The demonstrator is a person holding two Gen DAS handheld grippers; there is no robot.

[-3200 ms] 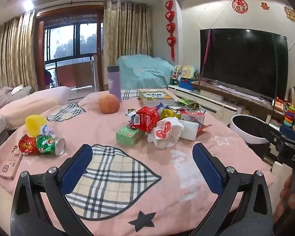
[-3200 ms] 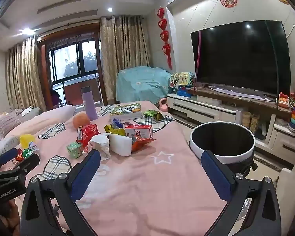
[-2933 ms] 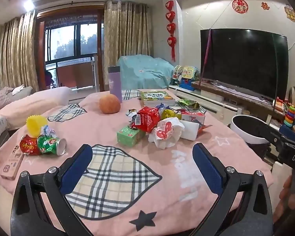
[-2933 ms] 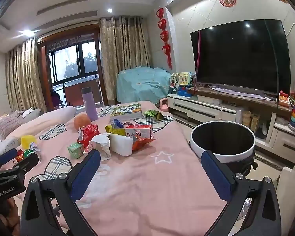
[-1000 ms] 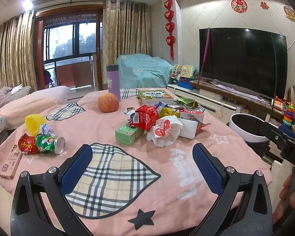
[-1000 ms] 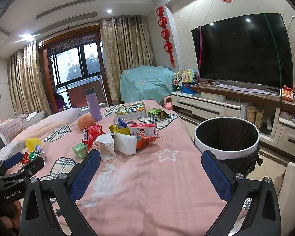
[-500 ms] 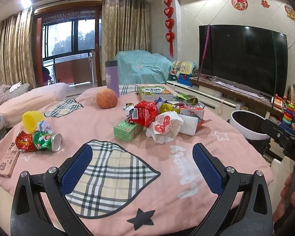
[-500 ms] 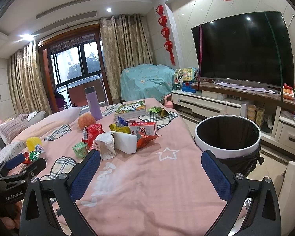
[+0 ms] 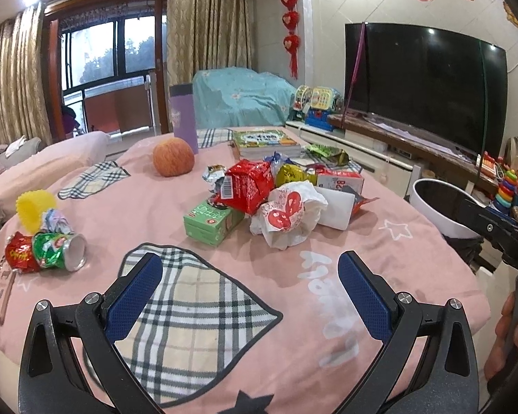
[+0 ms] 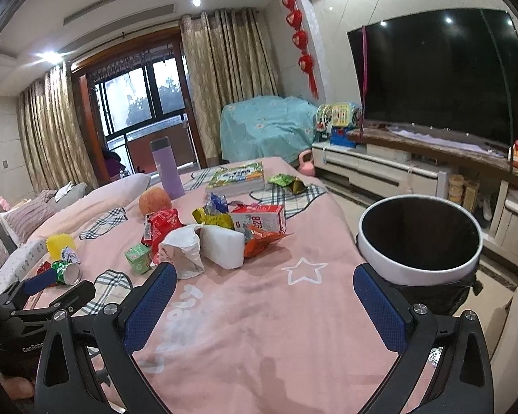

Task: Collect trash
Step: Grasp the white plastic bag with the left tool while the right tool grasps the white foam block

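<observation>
two grippers hover over a tabletop [image 9: 414, 252] draped in a pink cloth with plaid patches and white stars: the left gripper [image 9: 250, 291] and the right gripper [image 10: 264, 298] both have their blue-padded fingers [image 9: 134, 296] spread wide and hold nothing. the trash lies in two groups. mid-table is a heap: one green box [image 9: 212, 222], one red packet [image 9: 248, 186], one crumpled white wrapper with red print [image 9: 288, 215], one white block [image 10: 222, 245], one red-and-white carton [image 10: 259, 219], one orange wrapper [image 10: 262, 239] and one yellow wrapper [image 9: 290, 174]. near the left edge lie one green can [image 9: 60, 252] on its side, touching one red wrapper [image 9: 17, 253], and one yellow cup [image 9: 34, 208]. one apple [image 9: 172, 162], one purple bottle [image 9: 183, 117] and one stack of books [image 9: 266, 141] stand farther back. one round bin [image 10: 419, 241], white-rimmed with a black liner, sits just beside the table's right edge. beyond are one dark television [image 10: 442, 76], beige curtains [image 10: 228, 79] and a balcony window [image 9: 107, 51].
</observation>
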